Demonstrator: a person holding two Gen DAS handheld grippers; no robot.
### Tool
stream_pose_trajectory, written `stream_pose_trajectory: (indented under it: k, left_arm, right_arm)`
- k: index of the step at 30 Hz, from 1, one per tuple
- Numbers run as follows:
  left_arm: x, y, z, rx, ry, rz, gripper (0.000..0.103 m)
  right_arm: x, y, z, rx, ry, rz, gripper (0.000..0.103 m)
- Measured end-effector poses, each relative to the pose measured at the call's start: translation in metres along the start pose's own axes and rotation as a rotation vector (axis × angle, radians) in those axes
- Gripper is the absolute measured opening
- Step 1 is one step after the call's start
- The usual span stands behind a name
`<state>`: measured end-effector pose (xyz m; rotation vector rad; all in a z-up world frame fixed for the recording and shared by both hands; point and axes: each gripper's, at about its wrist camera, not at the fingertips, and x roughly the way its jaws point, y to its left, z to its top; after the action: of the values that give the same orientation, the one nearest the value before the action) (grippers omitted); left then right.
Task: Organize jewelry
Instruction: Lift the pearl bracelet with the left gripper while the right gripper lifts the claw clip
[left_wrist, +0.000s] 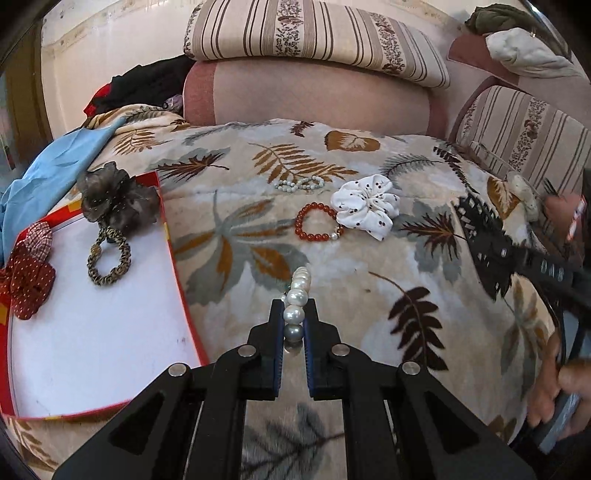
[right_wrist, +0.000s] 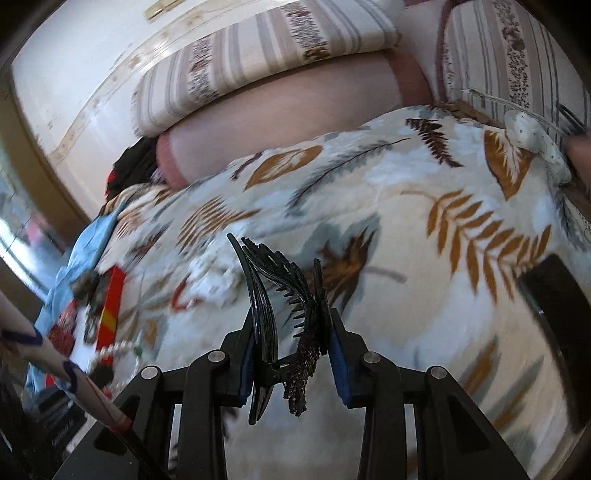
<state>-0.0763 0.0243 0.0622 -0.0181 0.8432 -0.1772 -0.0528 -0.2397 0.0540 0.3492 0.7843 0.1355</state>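
My left gripper is shut on a pearl bracelet, pinching a grey pearl and a white one between its pads. The strand hangs just above the leaf-print blanket. My right gripper is shut on a black hair claw clip, whose toothed halves stick up between the fingers. That clip also shows at the right edge of the left wrist view. A red bead bracelet, a pale green bead bracelet and a white dotted scrunchie lie on the blanket farther away.
A red-rimmed white box lid lies at the left. It holds a grey scrunchie, a leopard hair tie and a red dotted scrunchie. Striped cushions and a sofa back stand behind. A person's hand is at the right.
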Motion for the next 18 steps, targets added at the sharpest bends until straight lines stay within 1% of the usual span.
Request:
stream_pose_trajectory:
  k: [4, 10, 13, 18]
  left_arm:
    - [-0.009, -0.001, -0.007, 0.002, -0.011, -0.004, 0.009]
    - [-0.02, -0.001, -0.012, -0.009, -0.025, -0.025, 0.009]
    - [-0.026, -0.003, -0.012, -0.005, -0.034, -0.034, 0.009]
    - [-0.032, -0.005, -0.011, 0.003, -0.043, -0.042, 0.009]
  right_arm:
    - [-0.01, 0.019, -0.028, -0.064, 0.021, 0.025, 0.037]
    - [-0.007, 0.036, -0.06, -0.123, 0.075, 0.029, 0.037]
    - [-0.007, 0.04, -0.066, -0.141, 0.068, 0.025, 0.037]
    - [-0.009, 0.039, -0.065, -0.139, 0.042, 0.009, 0.037]
